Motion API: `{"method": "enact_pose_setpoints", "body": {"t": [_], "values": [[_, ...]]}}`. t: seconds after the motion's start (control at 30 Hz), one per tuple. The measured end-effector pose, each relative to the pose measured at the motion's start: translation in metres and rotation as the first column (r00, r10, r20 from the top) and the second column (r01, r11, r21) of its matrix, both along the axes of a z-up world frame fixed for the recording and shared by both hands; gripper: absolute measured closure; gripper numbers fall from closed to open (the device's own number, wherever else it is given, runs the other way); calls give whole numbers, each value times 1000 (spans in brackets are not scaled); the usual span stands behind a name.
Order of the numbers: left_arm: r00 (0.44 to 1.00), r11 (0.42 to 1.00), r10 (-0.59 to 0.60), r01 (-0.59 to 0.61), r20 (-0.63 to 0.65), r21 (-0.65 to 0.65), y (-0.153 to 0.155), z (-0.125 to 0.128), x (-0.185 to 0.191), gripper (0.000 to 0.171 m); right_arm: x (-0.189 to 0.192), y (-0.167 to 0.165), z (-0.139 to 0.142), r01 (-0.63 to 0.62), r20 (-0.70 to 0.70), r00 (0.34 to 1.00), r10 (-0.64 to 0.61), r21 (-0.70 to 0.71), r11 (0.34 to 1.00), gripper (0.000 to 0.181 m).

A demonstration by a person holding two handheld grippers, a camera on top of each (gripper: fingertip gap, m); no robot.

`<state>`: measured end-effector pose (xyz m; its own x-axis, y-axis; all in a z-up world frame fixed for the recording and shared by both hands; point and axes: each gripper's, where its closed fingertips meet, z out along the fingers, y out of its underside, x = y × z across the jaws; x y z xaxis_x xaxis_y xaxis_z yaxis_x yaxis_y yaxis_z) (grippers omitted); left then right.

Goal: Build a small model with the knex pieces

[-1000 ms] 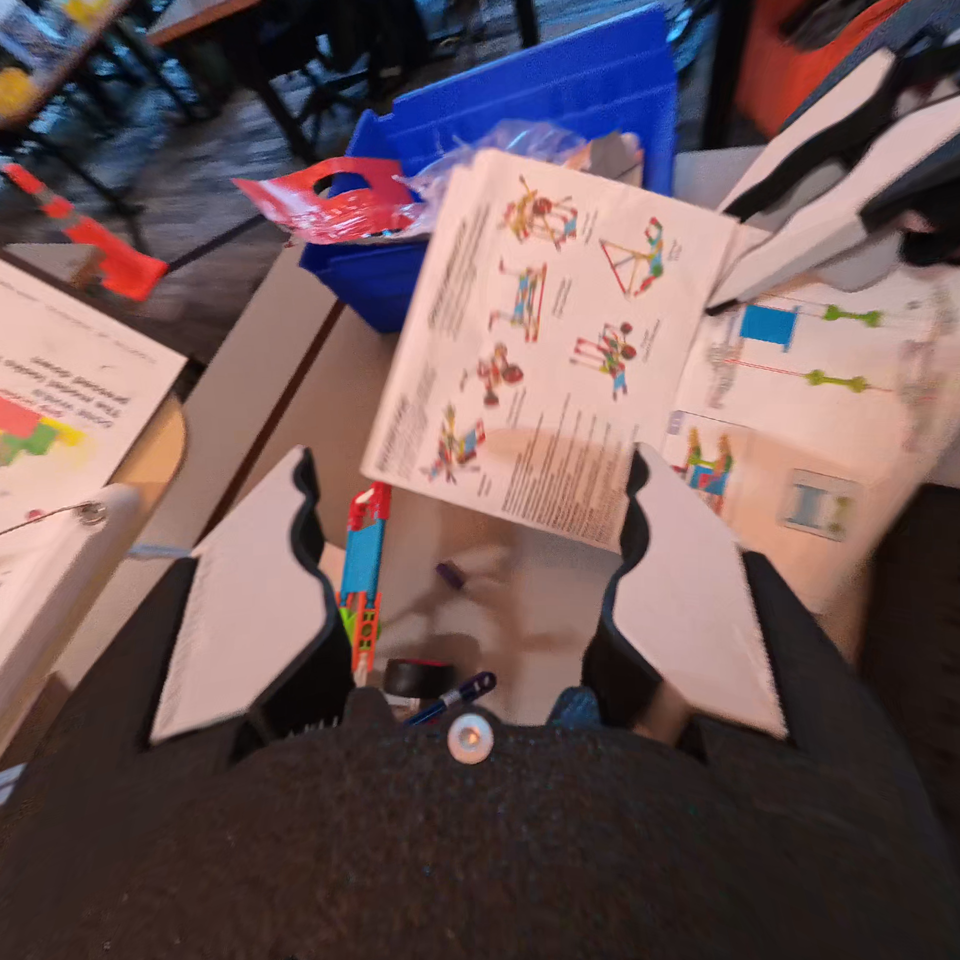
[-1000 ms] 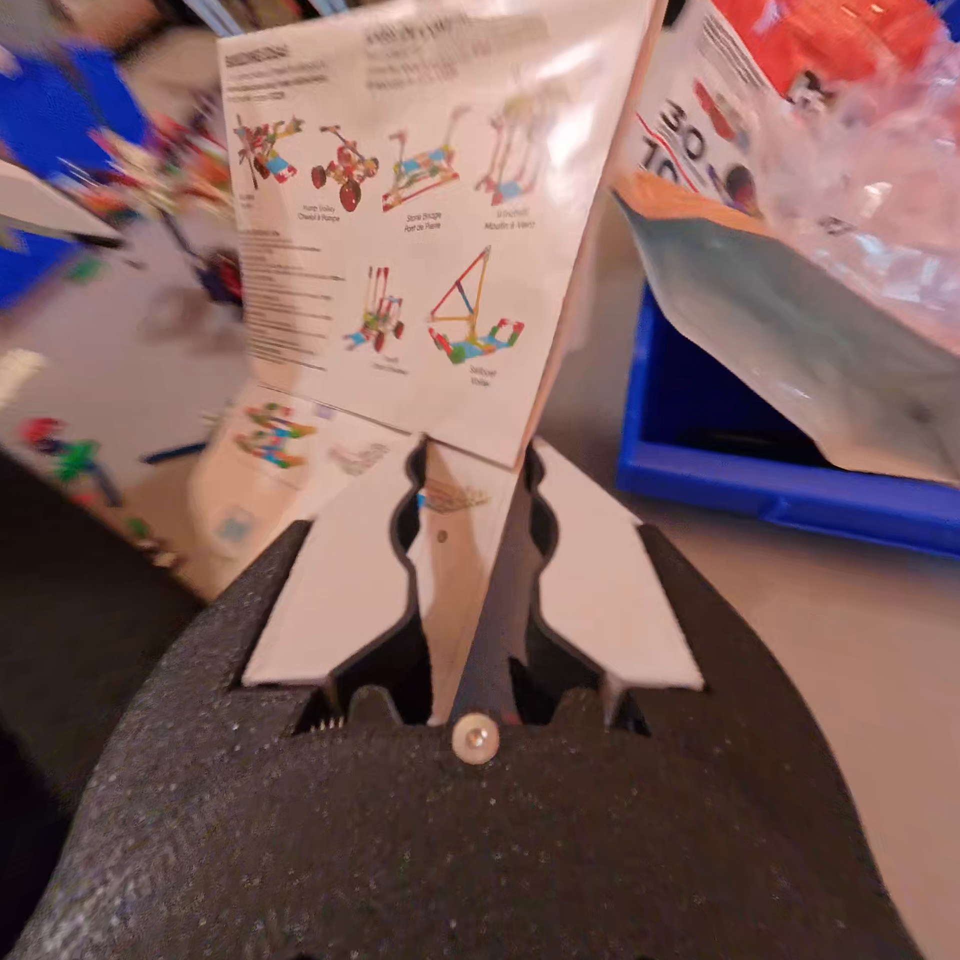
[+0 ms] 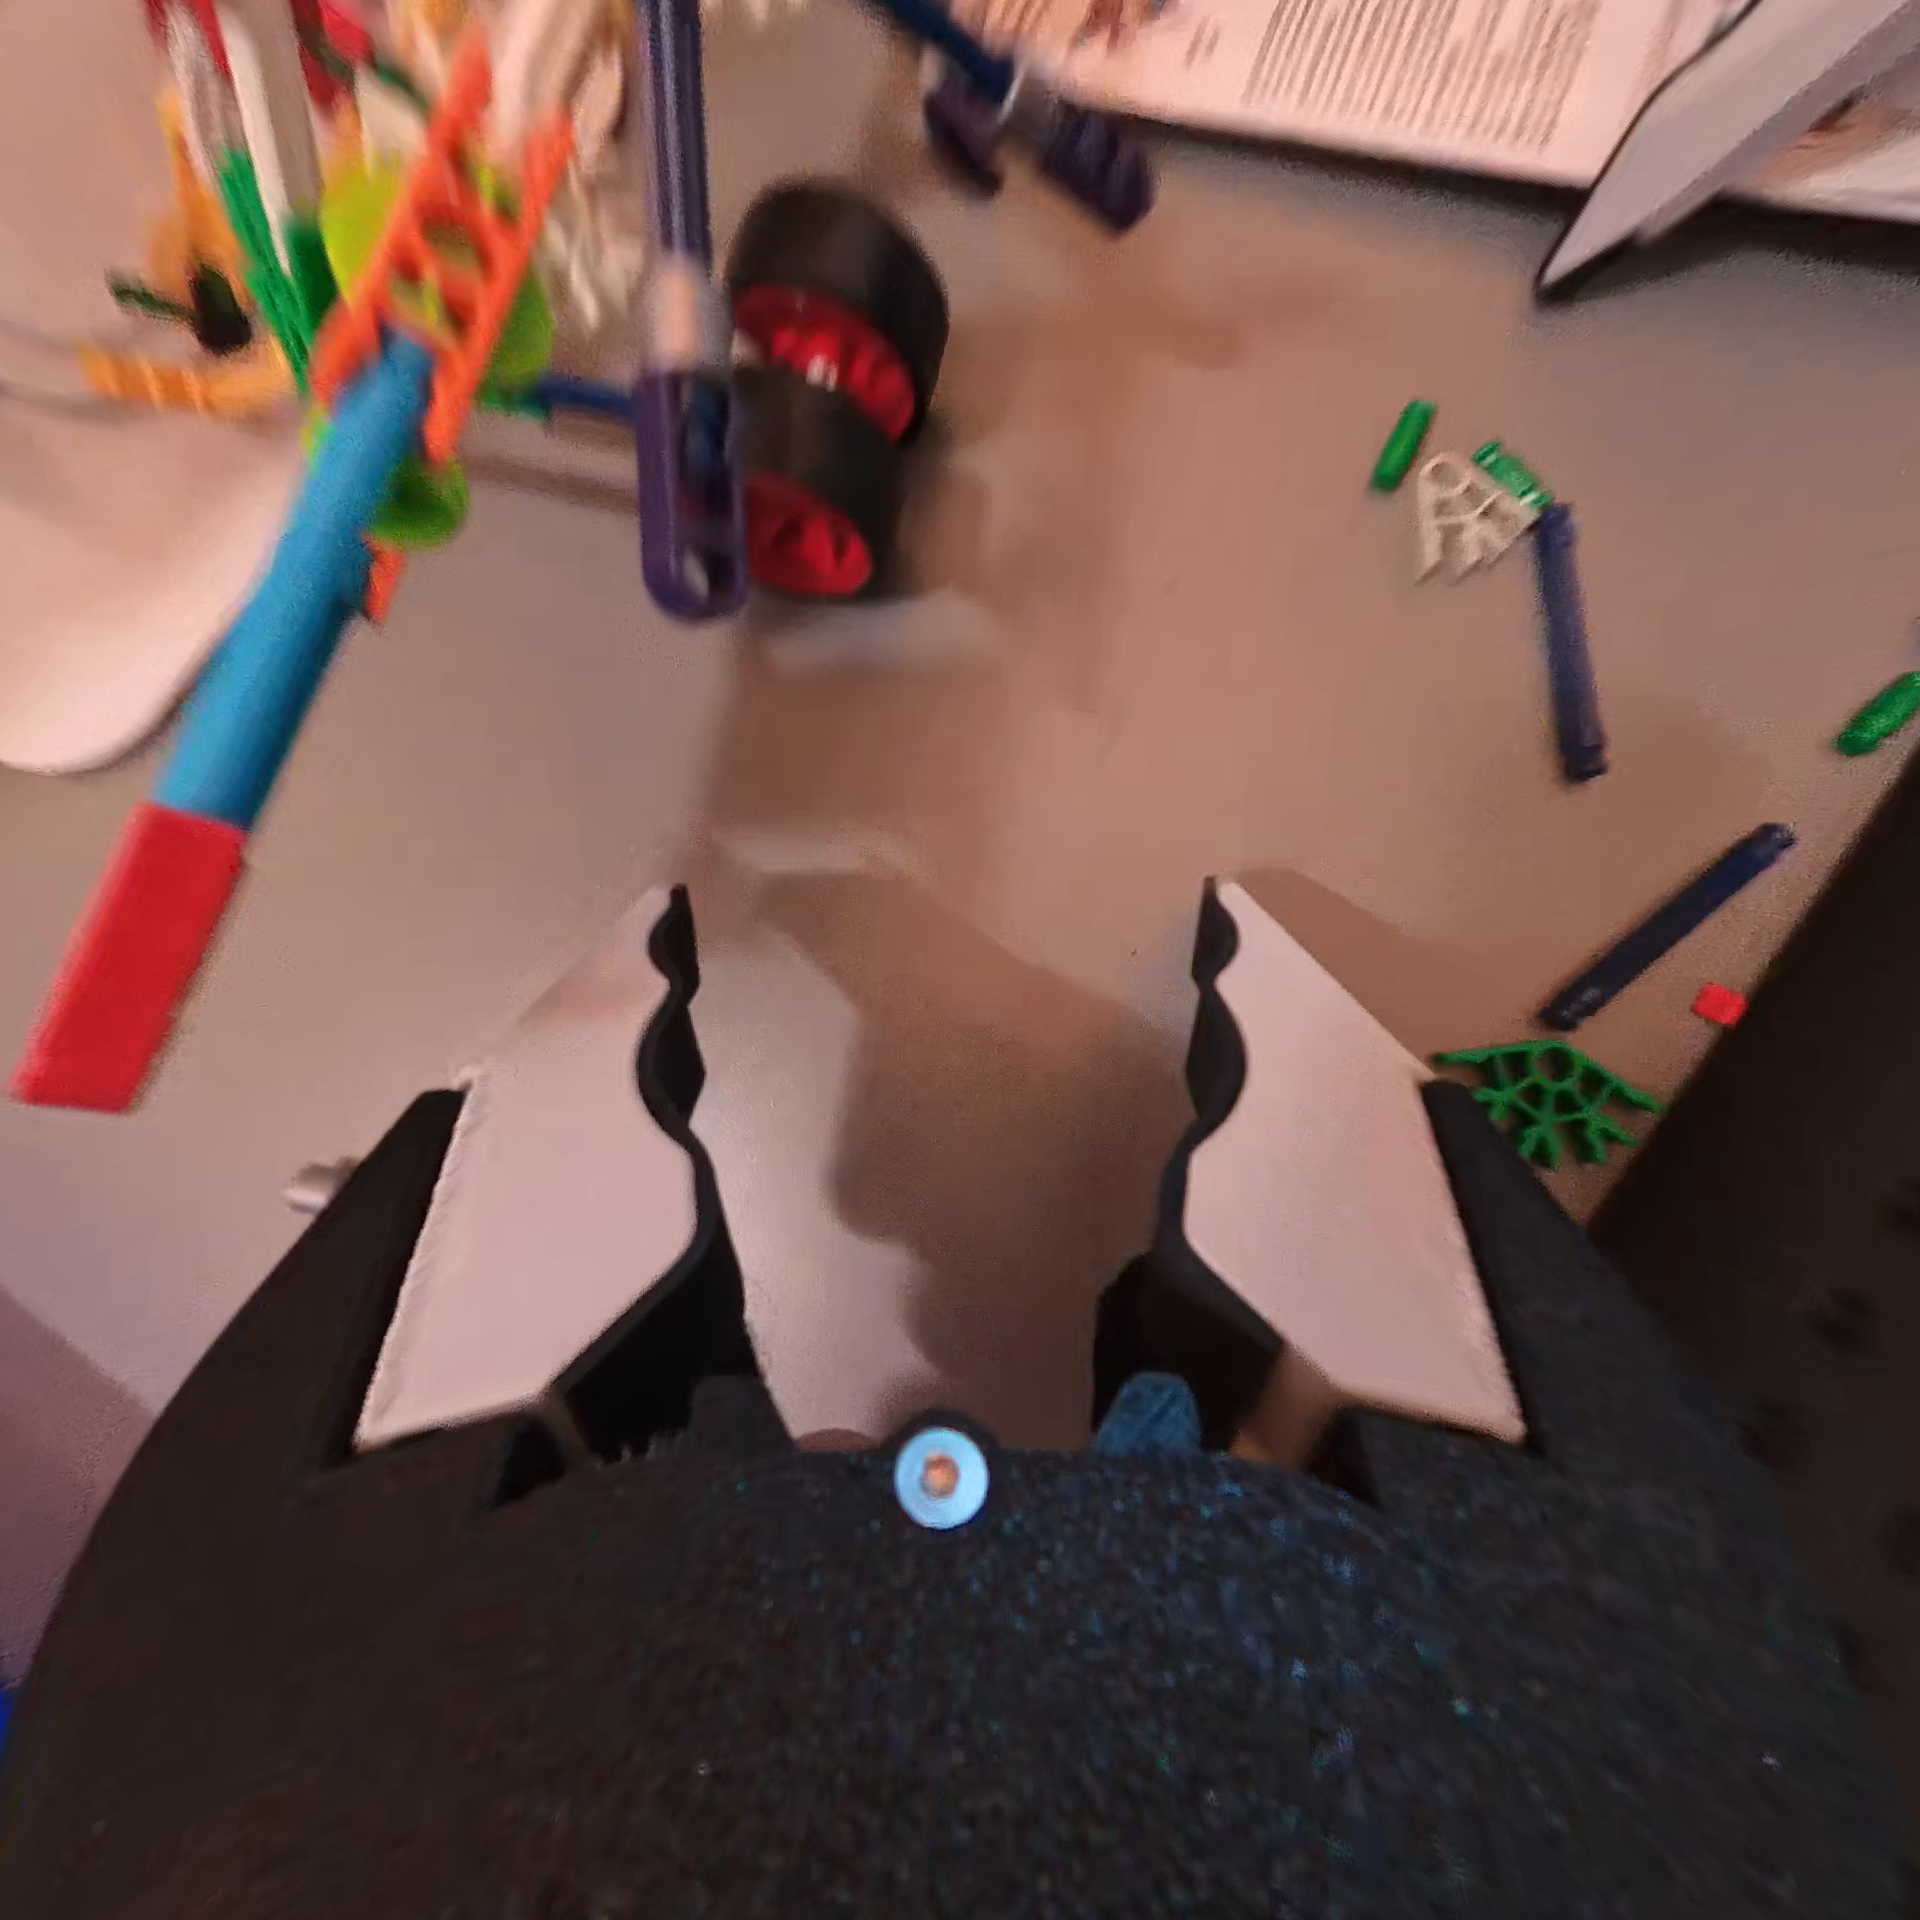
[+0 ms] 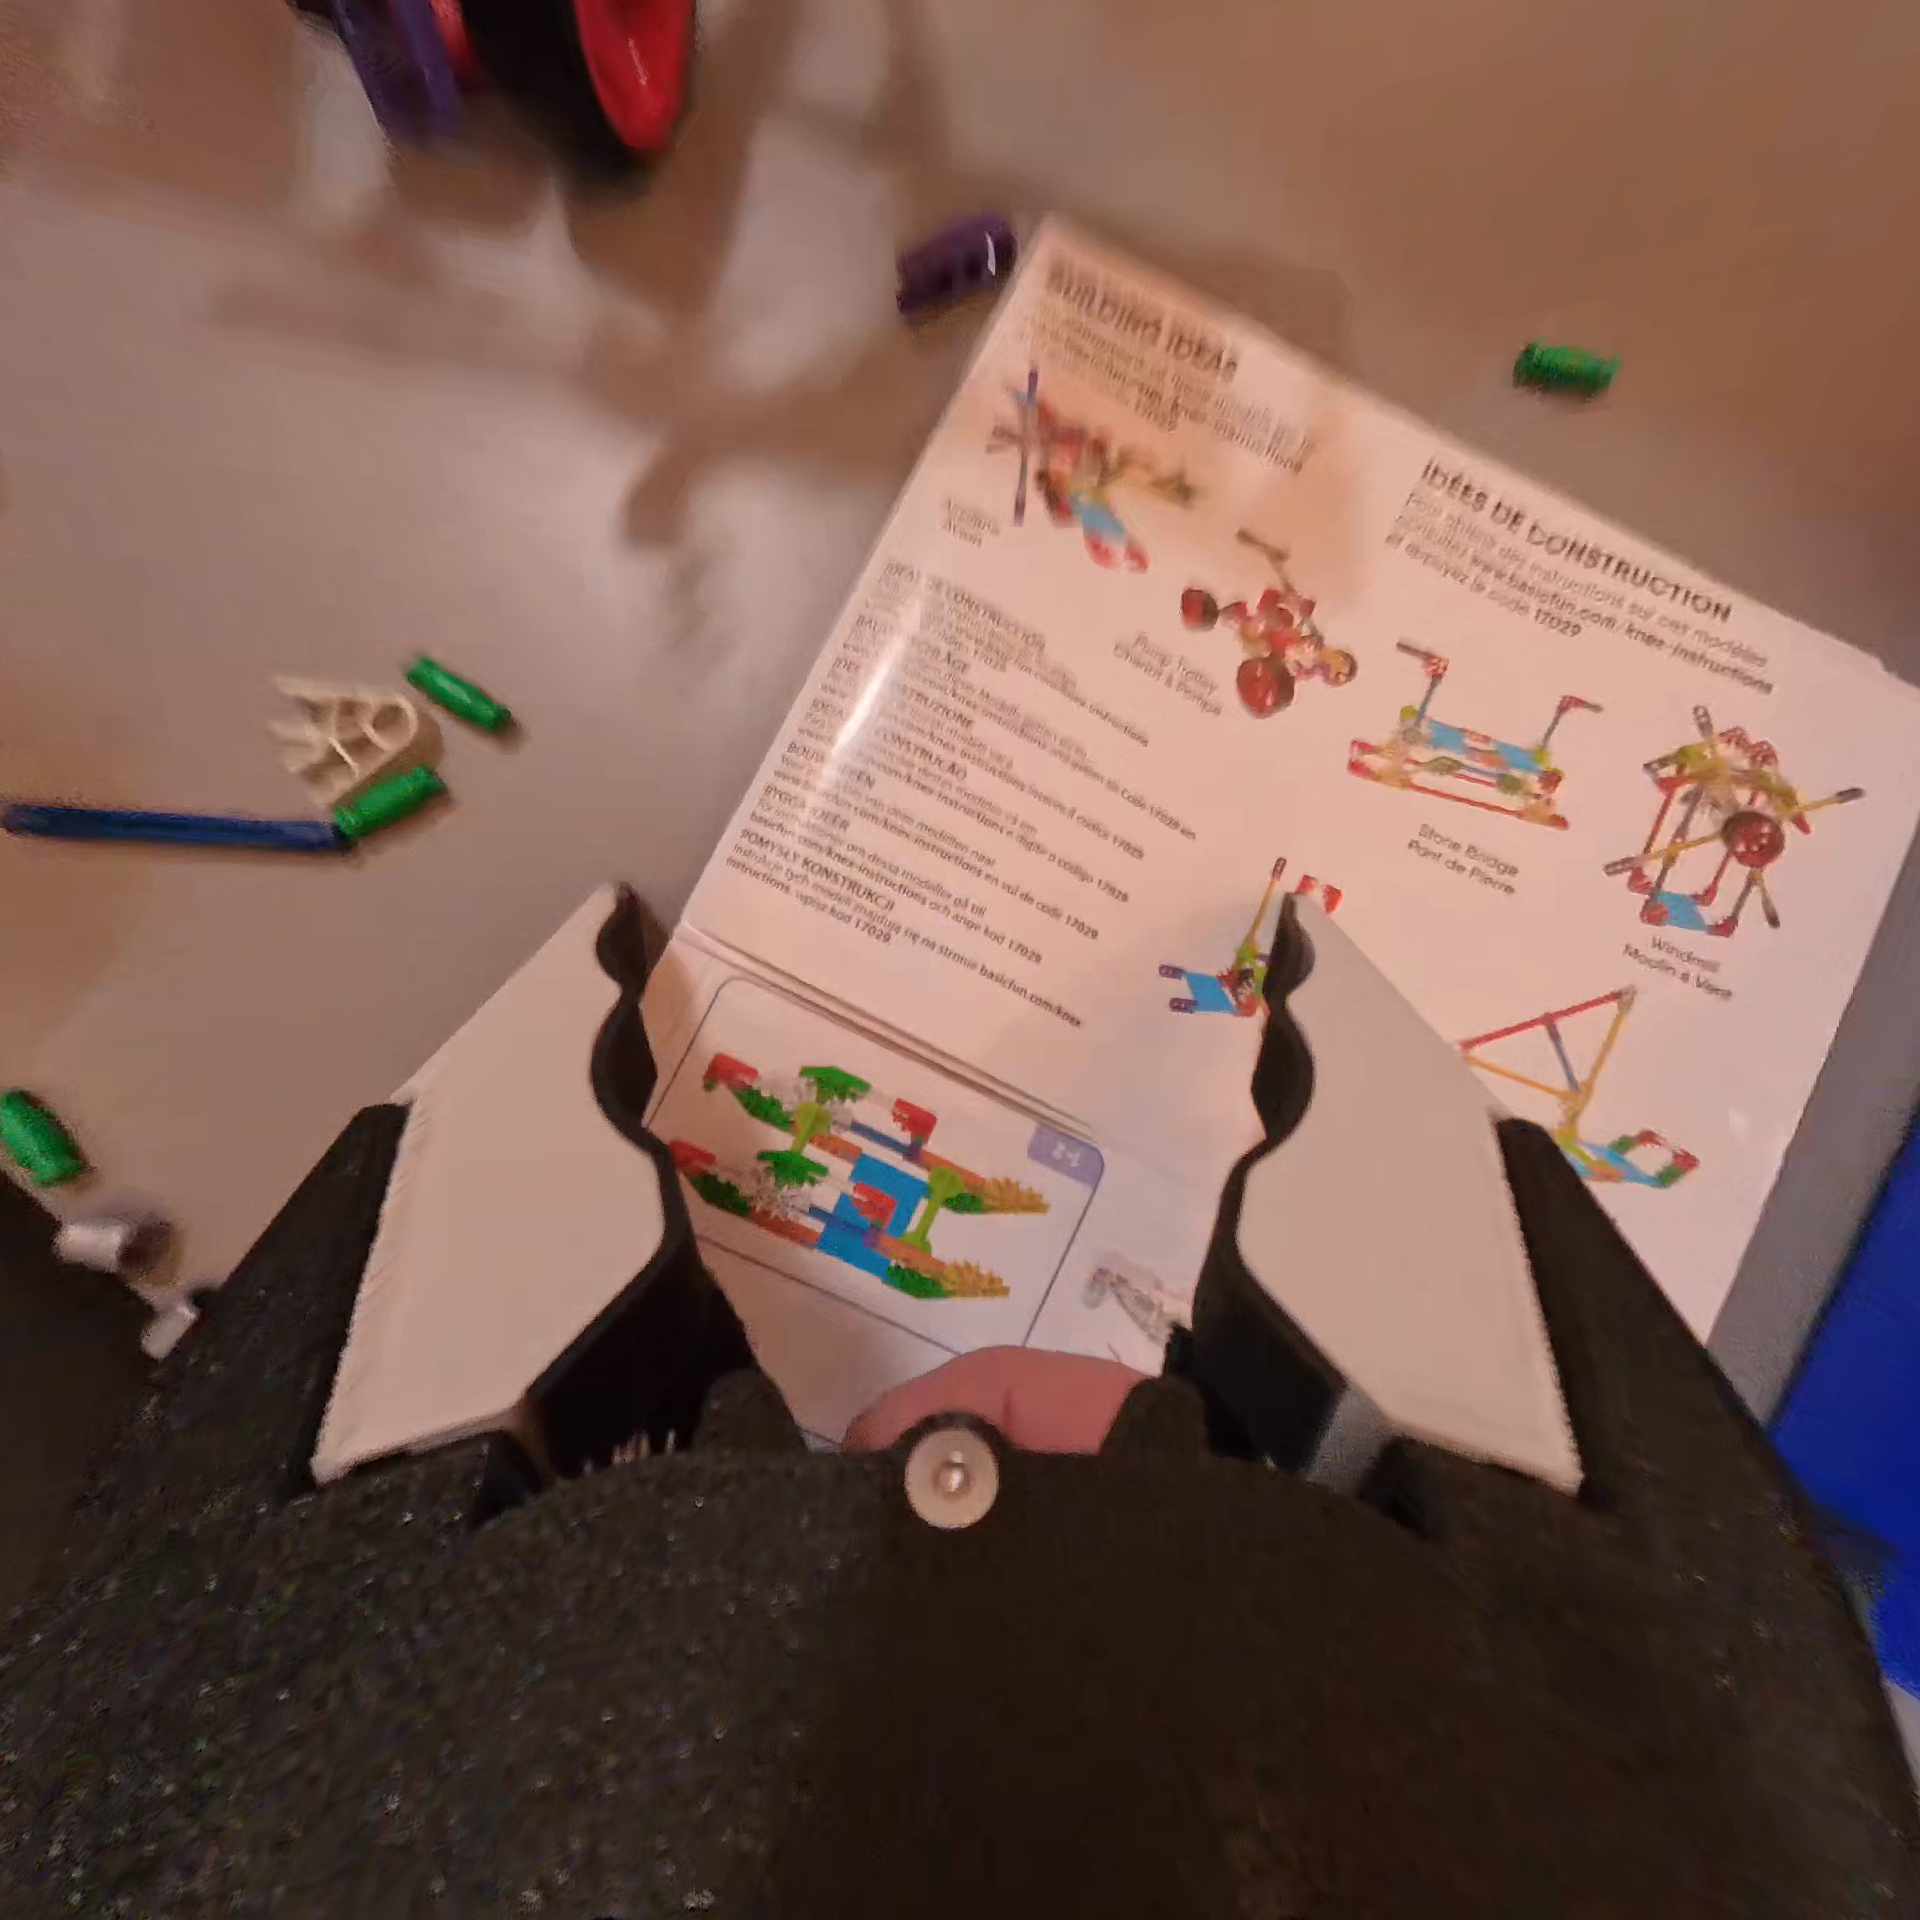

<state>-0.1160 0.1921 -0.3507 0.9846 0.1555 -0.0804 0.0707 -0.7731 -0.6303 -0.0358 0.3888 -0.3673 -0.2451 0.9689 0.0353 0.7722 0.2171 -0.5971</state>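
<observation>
My left gripper (image 3: pixel 940 894) is open and empty above the bare beige table (image 3: pixel 1195 644). Beyond it stands a partly built toy model: a blue and red panel (image 3: pixel 260 665), an orange ladder piece (image 3: pixel 436 239), purple connectors (image 3: pixel 691 488) and black wheels with red hubs (image 3: pixel 831 384). My right gripper (image 4: pixel 951 899) is open and empty over an instruction booklet (image 4: pixel 1351 665) that lies flat on the table. The booklet's edge also shows in the left wrist view (image 3: pixel 1455 83), with the other gripper's white finger (image 3: pixel 1704 135) over it.
Loose pieces lie about: green rods (image 3: pixel 1403 445), a white connector (image 3: pixel 1460 520), dark blue rods (image 3: pixel 1569 644), a green snowflake connector (image 3: pixel 1548 1101), a small red piece (image 3: pixel 1720 1004). A blue bin's edge (image 4: pixel 1860 1382) is at the right. A purple connector (image 4: pixel 951 265) lies beside the booklet. My right gripper's tips are some 6 cm from the white connector (image 3: pixel 1460 520).
My right gripper has let go of the booklet page, which now lies flat, and has opened. My left gripper has tipped down and moved closer to the toy model.
</observation>
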Motion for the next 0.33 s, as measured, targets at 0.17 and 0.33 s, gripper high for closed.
{"method": "enact_pose_setpoints", "body": {"t": [0.17, 0.33], "values": [[1000, 1000, 1, -1, 11, 17, -3, -14, -13, 55, -9, 10, 0, -5, -93, 996, 7, 21, 1000, 51], [998, 994, 49, -54, 49, 92, -2, -15, -26, 61, -11, 19, -2, 22, -109, 994, -20, 18, 1000, 34]]}}
